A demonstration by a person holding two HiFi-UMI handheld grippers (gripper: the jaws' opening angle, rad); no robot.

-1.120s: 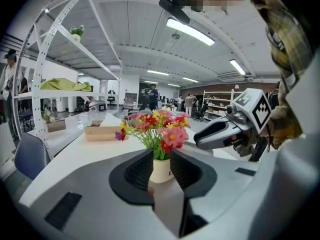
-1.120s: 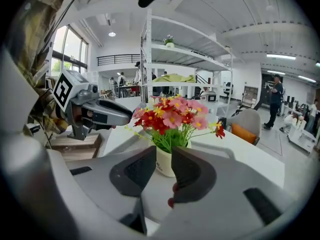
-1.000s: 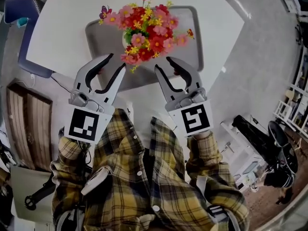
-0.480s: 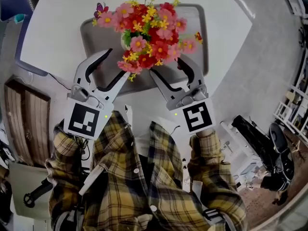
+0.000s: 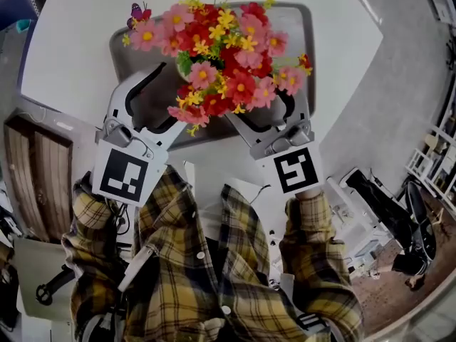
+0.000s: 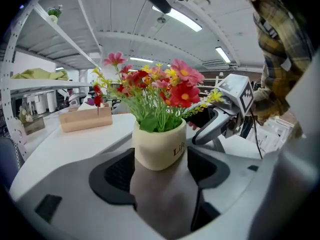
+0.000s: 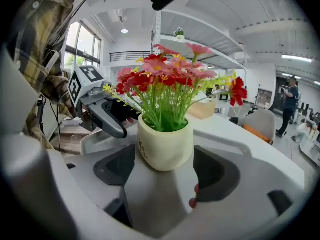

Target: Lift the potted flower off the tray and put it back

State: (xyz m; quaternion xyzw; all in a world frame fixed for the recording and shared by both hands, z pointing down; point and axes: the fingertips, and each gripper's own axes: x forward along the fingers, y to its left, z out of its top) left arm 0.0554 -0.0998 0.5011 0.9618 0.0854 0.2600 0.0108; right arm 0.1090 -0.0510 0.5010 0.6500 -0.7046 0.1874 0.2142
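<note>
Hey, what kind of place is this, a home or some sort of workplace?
Probably a workplace, a lab or open workshop rather than a home: tall metal shelving, long strip lights on a high ceiling, and a large white table in an open hall.

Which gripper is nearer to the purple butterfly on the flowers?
Left. The left gripper is just below the butterfly, on its side of the bouquet; the right gripper is across the bouquet. Both grippers' jaws have just been opening, the pot between them.
</note>
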